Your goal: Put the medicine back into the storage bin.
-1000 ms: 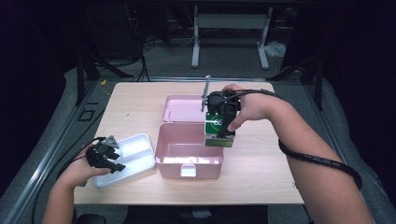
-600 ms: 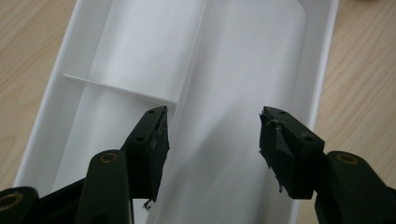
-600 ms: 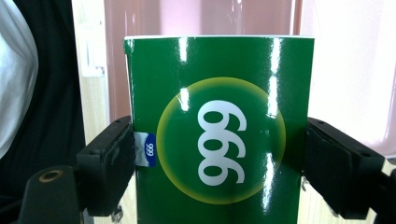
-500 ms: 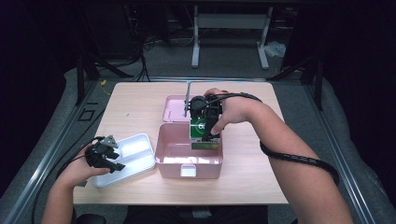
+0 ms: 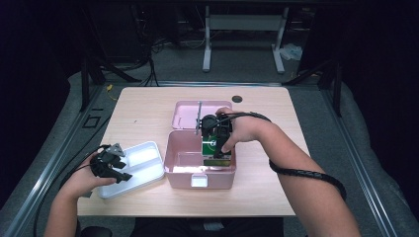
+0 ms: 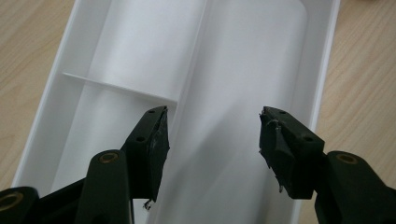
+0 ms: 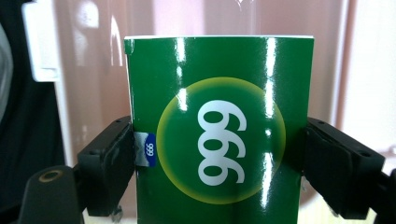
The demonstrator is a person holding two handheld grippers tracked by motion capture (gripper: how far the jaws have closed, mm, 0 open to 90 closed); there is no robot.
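Observation:
A green box point(image 7: 219, 135) printed with "999" in a yellow-ringed circle sits between my right gripper's point(image 7: 219, 168) jaws, which press on its two sides. In the high view that right gripper point(image 5: 217, 148) holds the green box point(image 5: 216, 146) down inside the open pink case point(image 5: 184, 174), at its right side. My left gripper point(image 6: 212, 140) is open with nothing between its fingers, hovering over the white divided tray point(image 6: 140, 60). From above, the left gripper point(image 5: 116, 165) rests at the white tray's point(image 5: 141, 160) left end.
The pink case's lid point(image 5: 185, 113) lies open toward the far side of the wooden table point(image 5: 143, 113). A small dark round spot point(image 5: 237, 98) marks the table's far edge. Cables trail from both hands.
My right gripper has carried the green box leftward and down, from beside the case's right wall into the case. The left gripper has stayed at the tray.

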